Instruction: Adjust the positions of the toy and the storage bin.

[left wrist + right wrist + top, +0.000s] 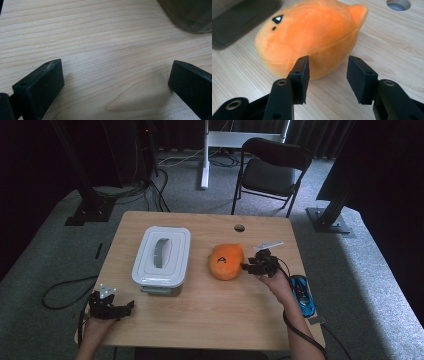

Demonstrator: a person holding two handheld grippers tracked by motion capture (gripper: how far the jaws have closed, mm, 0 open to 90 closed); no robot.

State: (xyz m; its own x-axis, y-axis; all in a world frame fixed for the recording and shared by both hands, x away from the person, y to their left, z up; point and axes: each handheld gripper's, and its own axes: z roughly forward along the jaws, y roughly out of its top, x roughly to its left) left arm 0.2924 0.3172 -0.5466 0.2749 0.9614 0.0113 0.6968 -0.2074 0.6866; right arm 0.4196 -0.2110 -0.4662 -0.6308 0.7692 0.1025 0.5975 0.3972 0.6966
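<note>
At the near left corner of the wooden table [210,310], a person's left hand [95,330] holds the left gripper [122,309] low over bare wood; in the left gripper view its 2 black jaws stand spread wide, with nothing but wood grain between them and the dim edge of a container at the upper right. Farther in, left of centre, sits a white lidded storage box [162,260] with a grey handle set into its lid; it stands well apart from the left gripper. Right of centre lies an orange plush toy [227,261], round-bodied, with small black face marks on top and a stubby point toward the far side; a round cable hole [239,228] opens in the table beyond it. Just right of the toy, the right gripper [246,267] points left at its side, held by the right hand [275,282]; in the right gripper view the jaws stand partly open on either side of the toy's near edge [312,37], the left pad at or very near the plush, the right pad clear of it, so nothing is pinched. At the right edge of the table, beside the right forearm, rests a blue toy car [302,295]; a black folding chair [272,170] stands on the grey carpet beyond the far edge.
</note>
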